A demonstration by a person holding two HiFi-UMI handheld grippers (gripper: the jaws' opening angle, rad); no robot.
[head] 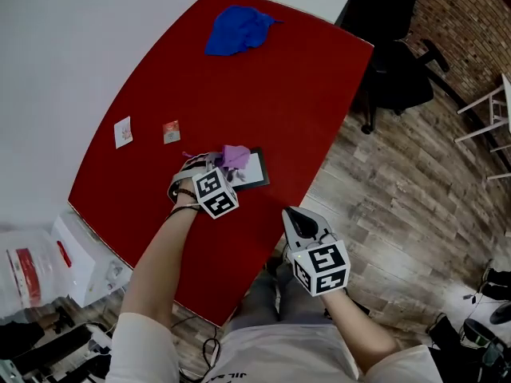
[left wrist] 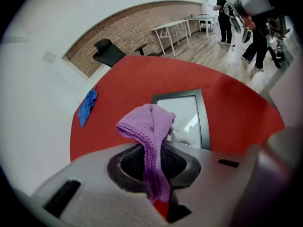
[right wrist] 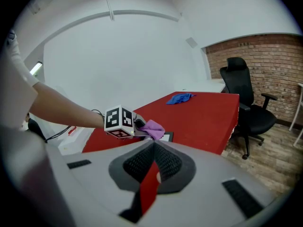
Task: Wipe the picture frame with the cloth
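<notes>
While left claw [left wrist: 154,145] clamps purple cloth [left wrist: 144,124] — picture frame [left wrist: 183,113] flat (long axis running away) | right claw [right wrist: 154,142] closed, empty.

Left gripper [head: 222,166] clamped on cloth [head: 235,156], right gripper [head: 298,215] closed

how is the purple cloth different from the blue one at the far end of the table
The purple cloth is pinched in the shut left gripper and held bunched by the picture frame. The blue cloth lies loose on the red table, with nothing touching it. The purple cloth is at the table's near side, the blue cloth at its far end. Both are soft, crumpled cloths.
</notes>
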